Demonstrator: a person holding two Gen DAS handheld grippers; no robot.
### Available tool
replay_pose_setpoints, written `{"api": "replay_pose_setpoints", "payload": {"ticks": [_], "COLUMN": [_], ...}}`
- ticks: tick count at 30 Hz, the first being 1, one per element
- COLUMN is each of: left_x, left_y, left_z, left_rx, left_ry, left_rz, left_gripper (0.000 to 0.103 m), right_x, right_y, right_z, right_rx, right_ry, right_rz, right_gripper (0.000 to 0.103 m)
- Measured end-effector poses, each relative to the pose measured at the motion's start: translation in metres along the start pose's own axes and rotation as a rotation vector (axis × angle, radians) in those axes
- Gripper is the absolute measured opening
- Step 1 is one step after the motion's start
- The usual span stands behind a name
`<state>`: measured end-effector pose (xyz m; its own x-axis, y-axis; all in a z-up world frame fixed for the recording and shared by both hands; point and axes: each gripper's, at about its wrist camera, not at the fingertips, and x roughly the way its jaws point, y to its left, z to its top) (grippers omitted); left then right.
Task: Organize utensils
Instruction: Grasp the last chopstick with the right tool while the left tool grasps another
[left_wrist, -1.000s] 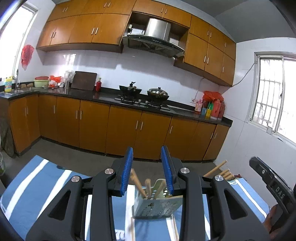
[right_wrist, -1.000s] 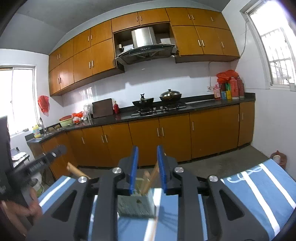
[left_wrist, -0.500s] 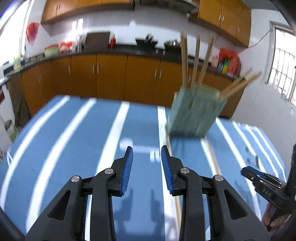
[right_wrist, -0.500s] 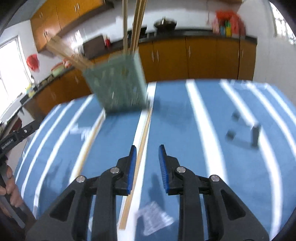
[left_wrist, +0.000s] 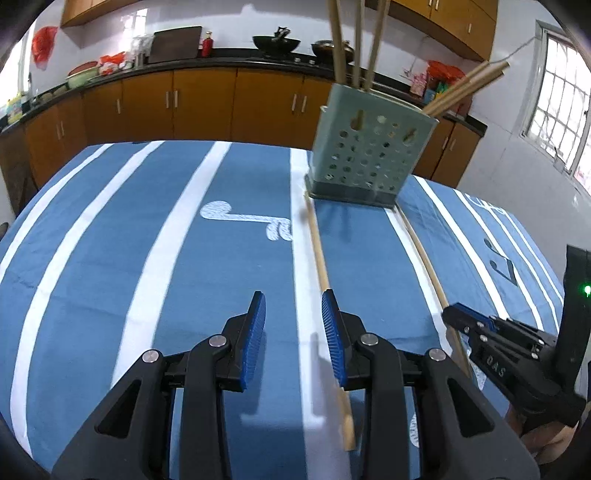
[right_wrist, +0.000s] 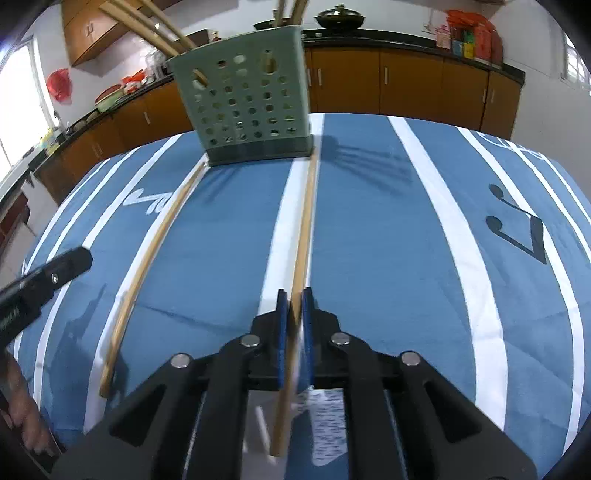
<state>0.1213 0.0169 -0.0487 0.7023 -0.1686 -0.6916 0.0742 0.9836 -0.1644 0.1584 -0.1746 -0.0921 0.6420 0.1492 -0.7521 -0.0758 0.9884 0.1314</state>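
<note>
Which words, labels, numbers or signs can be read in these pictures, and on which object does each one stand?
"DAS": embossed on the black arm of the right gripper, seen from the left wrist view.
White lettering on the side of the left gripper, in the right wrist view: too blurred to read.
Labels on the bottles on the counter: too small to read.
Tablecloth: only music-note signs, no words.

Bright daylight, fisheye-bent edges
</note>
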Motion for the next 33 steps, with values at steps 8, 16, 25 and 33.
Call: {"api": "replay_pose_setpoints", "payload": {"ticks": [8, 16, 25, 33], "left_x": [0.012, 0.033, 0.041, 0.055], "left_y": [-0.019, -0.033, -0.015, 0.023], "left_z": [-0.007, -0.016, -0.003, 0.018], "left_rx": [0.052, 0.119, 0.094, -0.009], "left_ry": [0.045, 0.111, 0.111, 0.097], "left_rz": [-0.013, 0.038, 0.102, 0.091], "left_gripper": [0.032, 0.024, 0.007, 0.007], "right_x": [0.000, -0.004, 0.001, 0.012], "right_y": [-0.039, -0.079, -0.065, -0.048], "right_z": [0.009, 0.010, 0.013, 0.024], "right_rx": [0.131, 0.236, 0.145, 0.029], "right_ry": [-0.010, -0.019, -0.010, -0.007], "right_rz": [-0.088, -0.139, -0.104, -0.108], "right_gripper": [0.008, 0.008, 0.008, 0.008]}}
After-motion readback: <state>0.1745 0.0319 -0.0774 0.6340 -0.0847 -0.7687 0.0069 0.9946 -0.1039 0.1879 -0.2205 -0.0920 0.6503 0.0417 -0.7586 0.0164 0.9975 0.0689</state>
